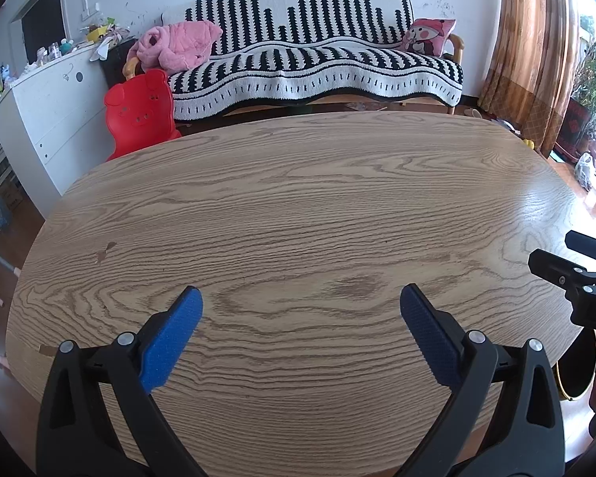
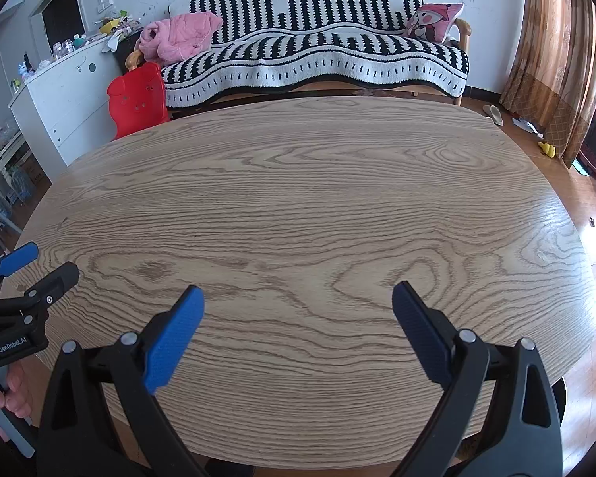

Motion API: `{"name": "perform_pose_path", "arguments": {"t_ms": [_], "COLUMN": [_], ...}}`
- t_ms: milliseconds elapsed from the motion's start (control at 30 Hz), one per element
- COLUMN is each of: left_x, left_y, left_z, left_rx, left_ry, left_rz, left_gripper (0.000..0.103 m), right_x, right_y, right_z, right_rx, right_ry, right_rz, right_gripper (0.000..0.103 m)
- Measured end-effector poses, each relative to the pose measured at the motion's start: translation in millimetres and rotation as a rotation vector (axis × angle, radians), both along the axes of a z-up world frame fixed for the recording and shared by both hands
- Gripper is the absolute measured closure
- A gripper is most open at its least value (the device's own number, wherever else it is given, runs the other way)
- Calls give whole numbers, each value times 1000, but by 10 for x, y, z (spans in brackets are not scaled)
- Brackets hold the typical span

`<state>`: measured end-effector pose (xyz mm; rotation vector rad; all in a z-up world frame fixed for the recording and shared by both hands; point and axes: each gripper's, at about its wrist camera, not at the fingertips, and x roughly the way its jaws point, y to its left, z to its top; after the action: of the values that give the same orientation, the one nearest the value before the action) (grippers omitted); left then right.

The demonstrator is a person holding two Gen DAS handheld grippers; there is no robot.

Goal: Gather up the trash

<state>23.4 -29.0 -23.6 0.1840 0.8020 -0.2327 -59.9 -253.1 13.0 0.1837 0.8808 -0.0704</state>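
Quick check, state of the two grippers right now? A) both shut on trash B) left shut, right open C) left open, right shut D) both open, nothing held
D: the left gripper and the right gripper each show blue pads spread wide apart over the bare wooden table, with nothing between them.

left gripper: fingers spread wide | right gripper: fingers spread wide, level alongside

Both wrist views sit low over the near tabletop edge, side by side, facing the striped sofa beyond.
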Motion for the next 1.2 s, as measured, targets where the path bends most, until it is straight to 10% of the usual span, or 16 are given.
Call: {"name": "perform_pose_path", "arguments": {"t_ms": [1200], "left_x": [68], "left_y": [4], "left_z": [-11], "left_rx": [19], "left_ry": [10], "left_rz": [-10], "left_gripper": [6], "right_x": [-32], "right_y": [-88], "right_z": [-14], "right_rx": [-10], "right_ry": [8], "right_rz": [-2], "right_gripper": [11]}}
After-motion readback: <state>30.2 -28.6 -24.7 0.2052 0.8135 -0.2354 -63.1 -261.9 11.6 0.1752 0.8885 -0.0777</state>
